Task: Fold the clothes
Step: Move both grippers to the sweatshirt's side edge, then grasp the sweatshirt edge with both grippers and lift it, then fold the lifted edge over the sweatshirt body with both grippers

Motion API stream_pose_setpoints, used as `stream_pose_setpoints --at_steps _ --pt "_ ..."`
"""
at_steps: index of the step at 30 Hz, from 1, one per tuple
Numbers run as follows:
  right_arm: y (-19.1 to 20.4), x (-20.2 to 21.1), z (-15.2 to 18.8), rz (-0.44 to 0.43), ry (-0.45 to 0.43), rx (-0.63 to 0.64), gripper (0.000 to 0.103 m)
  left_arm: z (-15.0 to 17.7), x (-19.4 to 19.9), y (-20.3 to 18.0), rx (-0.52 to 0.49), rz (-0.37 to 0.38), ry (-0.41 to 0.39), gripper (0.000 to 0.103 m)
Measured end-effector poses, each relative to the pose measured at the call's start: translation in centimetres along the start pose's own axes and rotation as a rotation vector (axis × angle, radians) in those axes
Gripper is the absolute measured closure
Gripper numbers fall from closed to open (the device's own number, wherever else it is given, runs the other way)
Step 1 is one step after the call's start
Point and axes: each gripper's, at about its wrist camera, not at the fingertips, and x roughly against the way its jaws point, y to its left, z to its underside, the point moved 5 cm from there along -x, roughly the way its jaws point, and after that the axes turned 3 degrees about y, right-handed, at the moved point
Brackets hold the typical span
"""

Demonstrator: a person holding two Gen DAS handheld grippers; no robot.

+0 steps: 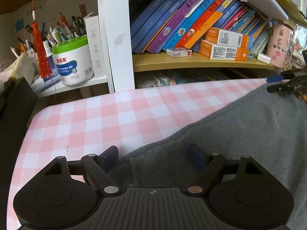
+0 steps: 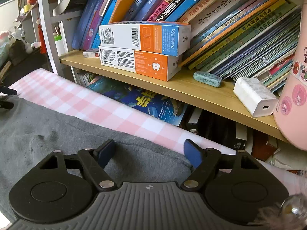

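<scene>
Grey garment — one, two grippers

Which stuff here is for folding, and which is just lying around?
For folding: grey garment, checked cloth, left claw, right claw.
Lying around: books, boxes, charger, pen tub, red tassel.

We found bare tablecloth open to the left of the grey garment; beyond the table's far edge the bookshelf, boxes and post blocked passage.
</scene>
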Motion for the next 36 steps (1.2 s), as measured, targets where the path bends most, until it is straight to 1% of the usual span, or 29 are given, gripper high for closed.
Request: stream_pose_setpoints --at_steps 1,3,4,5,6,8,10,12,14,17,22,25,29,32,36 --pt "0.1 0.1 0.0 0.0 0.0 -0.004 0.043 0.1 0.1 -0.1 0.004 0.008 0.002 0.029" --pt "0.1 0.5 0.1 0.001 0.001 -0.017 0.061 0.2 0.4 -0.2 0.003 0.023 0.008 0.035" --pt "0.1 0.6 0.1 0.001 0.002 -0.024 0.066 0.3 0.5 -0.4 0.002 0.032 0.011 0.042" --pt "0.2 0.9 0.2 -0.003 0.003 -0.032 0.076 0.3 0.7 -0.5 0.001 0.041 0.014 0.053" --pt "0.2 1.1 0.3 -0.009 0.004 -0.04 0.084 0.4 0.9 -0.7 0.003 0.049 0.018 0.058" --pt "0.6 1.6 0.6 -0.003 0.001 -0.039 0.089 0.4 1.3 -1.2 0.004 0.04 0.028 0.077" --pt "1.2 2.3 0.8 0.026 -0.01 -0.014 0.09 0.5 1.8 -1.8 -0.002 0.011 0.033 0.081" --pt "2.1 3.6 0.8 0.052 -0.04 0.01 0.091 0.4 2.8 -2.6 -0.031 -0.025 0.014 0.083" --pt "3.0 5.7 0.8 0.07 -0.09 0.029 0.091 0.2 4.7 -3.4 -0.048 -0.044 -0.031 0.084" --pt "4.6 9.8 1.0 0.102 -0.169 0.061 0.093 0.0 8.3 -4.4 -0.06 -0.053 -0.102 0.084" --pt "7.7 17.0 3.1 0.157 -0.268 0.148 0.093 1.0 14.5 -6.5 -0.088 -0.058 -0.2 0.084" --pt "9.7 21.2 5.6 0.184 -0.307 0.209 0.093 2.6 17.8 -7.9 -0.109 -0.068 -0.238 0.084" --pt "13.0 26.2 10.2 0.225 -0.333 0.311 0.093 5.3 21.9 -9.8 -0.129 -0.068 -0.283 0.084" --pt "15.3 29.2 14.4 0.213 -0.313 0.357 0.093 7.7 24.4 -11.0 -0.13 -0.059 -0.293 0.083" --pt "18.3 31.1 19.7 0.163 -0.241 0.377 0.093 11.8 25.5 -11.5 -0.11 -0.059 -0.248 0.083"
